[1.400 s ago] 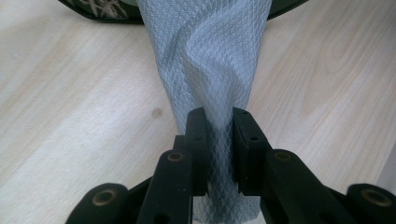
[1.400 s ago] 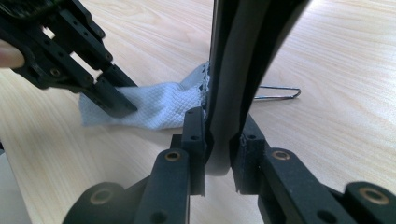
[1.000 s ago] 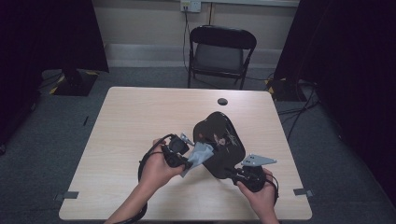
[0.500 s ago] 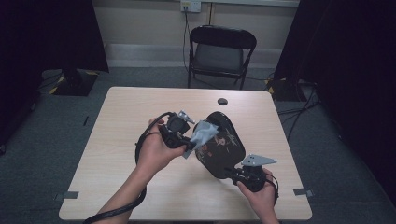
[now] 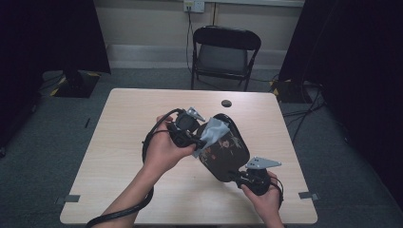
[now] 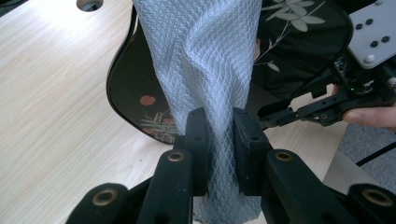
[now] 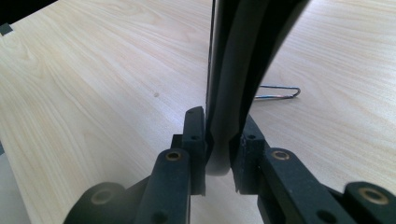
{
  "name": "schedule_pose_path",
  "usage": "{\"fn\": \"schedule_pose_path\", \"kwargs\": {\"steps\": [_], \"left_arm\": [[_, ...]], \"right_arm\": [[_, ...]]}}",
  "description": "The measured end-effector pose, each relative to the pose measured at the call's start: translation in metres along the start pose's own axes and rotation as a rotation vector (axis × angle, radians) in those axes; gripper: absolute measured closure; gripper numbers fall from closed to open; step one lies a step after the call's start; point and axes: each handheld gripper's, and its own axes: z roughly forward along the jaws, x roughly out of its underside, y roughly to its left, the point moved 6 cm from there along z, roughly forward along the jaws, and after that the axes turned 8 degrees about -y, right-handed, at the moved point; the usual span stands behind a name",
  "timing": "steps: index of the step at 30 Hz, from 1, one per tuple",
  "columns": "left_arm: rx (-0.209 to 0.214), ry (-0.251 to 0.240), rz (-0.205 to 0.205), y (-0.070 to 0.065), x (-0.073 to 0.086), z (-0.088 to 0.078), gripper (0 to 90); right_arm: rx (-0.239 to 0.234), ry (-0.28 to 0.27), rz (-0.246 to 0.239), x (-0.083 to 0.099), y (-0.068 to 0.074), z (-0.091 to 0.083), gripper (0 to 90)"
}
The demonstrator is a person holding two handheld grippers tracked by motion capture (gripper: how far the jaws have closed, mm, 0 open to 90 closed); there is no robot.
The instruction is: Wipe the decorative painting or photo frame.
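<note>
the left gripper (image 5: 198, 138) is clenched on a grey cloth (image 5: 212, 134), and the cloth lies against the face of the black tray (image 5: 227, 152). the tray has leaves and round dots painted on it, and it is held tilted up above the wooden table (image 5: 119, 142). at the tray's near edge, the right gripper (image 5: 236, 176) pinches its rim tight. past the tray, a small round hole (image 5: 226, 103) sits in the table.

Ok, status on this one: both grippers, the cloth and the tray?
Left gripper shut on grey cloth, cloth against tray face. Right gripper shut on black tray rim, tray tilted above table. Nothing in the way.
</note>
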Motion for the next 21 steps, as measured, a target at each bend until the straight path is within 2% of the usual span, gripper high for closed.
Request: {"fn": "schedule_pose_path", "kwargs": {"steps": [6,9,14,21], "left_arm": [[-0.003,-0.024,0.003,-0.002,-0.01,-0.01,78.0],[-0.009,-0.023,0.017,-0.004,-0.013,-0.011,78.1],[0.014,-0.027,0.035,-0.012,-0.014,-0.007,78.1],[0.039,0.009,0.072,-0.025,-0.008,0.004,78.1]], "right_arm": [[0.003,0.003,0.001,0.0,0.001,0.0,78.2],[0.002,0.003,0.0,0.0,0.001,0.0,78.2],[0.003,0.003,-0.004,0.0,0.001,0.001,78.2],[0.003,0.005,-0.004,-0.001,0.001,0.001,78.2]]}}
